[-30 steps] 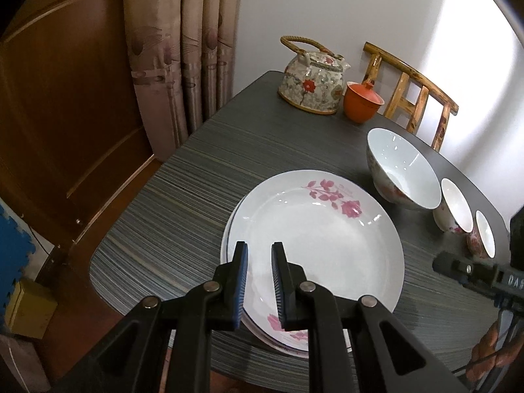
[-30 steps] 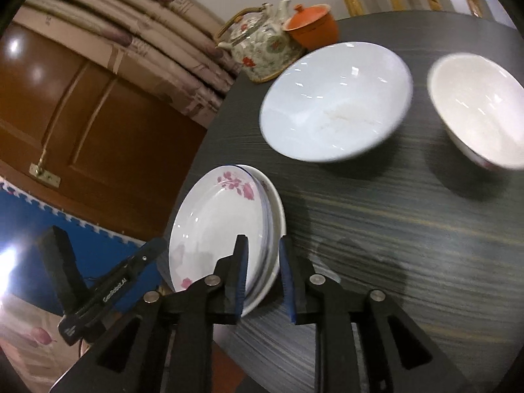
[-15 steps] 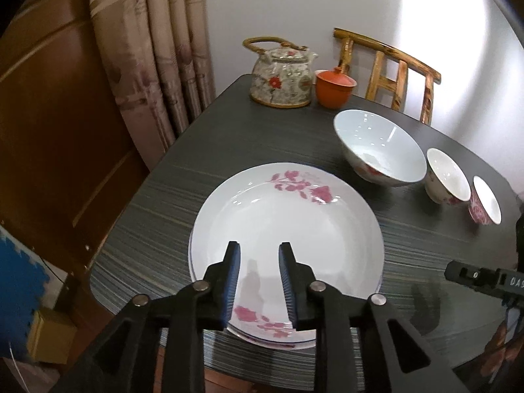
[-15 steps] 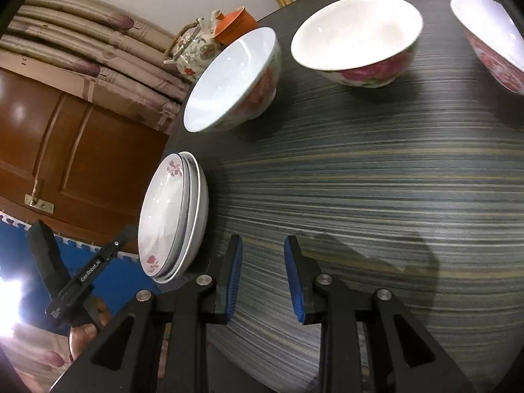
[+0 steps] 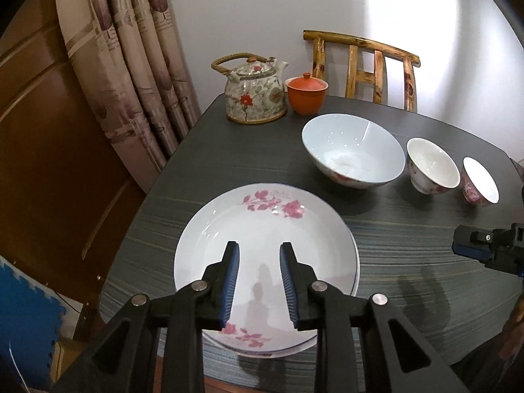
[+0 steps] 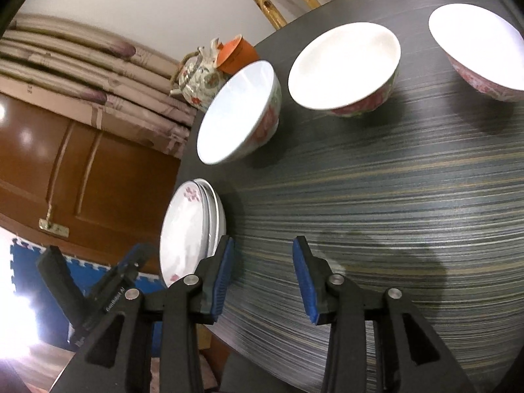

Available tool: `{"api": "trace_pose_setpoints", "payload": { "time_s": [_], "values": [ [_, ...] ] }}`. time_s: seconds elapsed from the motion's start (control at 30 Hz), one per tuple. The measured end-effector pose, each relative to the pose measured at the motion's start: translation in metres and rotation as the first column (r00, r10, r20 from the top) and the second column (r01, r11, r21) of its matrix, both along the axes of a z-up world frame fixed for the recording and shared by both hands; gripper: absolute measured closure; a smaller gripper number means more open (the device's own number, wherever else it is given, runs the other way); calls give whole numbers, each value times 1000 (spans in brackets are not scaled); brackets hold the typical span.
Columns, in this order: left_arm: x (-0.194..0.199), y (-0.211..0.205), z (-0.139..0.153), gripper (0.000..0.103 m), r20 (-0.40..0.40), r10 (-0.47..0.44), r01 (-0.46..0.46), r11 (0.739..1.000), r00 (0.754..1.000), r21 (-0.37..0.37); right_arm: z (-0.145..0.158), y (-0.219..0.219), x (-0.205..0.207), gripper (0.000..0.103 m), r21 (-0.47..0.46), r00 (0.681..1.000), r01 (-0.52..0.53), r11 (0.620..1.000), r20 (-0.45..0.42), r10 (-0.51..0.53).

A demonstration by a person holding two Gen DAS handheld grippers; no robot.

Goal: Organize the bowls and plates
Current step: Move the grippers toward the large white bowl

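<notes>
Under the parted left tongs (image 5: 258, 280) (nothing gripped) lies the plate stack (image 5: 271, 229).

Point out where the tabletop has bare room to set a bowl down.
Free: the wide striped stretch of table between the stack of plates and the row of three bowls, and the dark strip between teapot and plates. Crowded: the far edge, where teapot, orange lidded cup and big bowl cluster.

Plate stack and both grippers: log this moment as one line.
plate stack: on table, untouched | left gripper: above stack, empty | right gripper: opening, empty | bowls: unstacked
</notes>
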State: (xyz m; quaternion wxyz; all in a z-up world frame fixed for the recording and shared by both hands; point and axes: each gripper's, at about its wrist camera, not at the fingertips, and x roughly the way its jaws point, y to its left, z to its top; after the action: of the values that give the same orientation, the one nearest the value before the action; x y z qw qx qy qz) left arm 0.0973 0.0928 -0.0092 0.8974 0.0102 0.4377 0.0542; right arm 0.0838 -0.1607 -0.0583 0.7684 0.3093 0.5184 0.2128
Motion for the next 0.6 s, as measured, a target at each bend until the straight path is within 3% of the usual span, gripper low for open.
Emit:
{"api": "trace_pose_setpoints", "payload": {
  "time_s": [0.2, 0.6],
  "values": [
    [19, -10, 4, 77, -8, -38, 38, 999, 999, 25, 5, -7, 5, 60, 41, 999, 37, 998, -10, -36],
    [98, -10, 17, 74, -58, -141, 137, 988, 988, -67, 14, 0, 34, 52, 115, 993, 116, 986, -31, -114]
  ]
}}
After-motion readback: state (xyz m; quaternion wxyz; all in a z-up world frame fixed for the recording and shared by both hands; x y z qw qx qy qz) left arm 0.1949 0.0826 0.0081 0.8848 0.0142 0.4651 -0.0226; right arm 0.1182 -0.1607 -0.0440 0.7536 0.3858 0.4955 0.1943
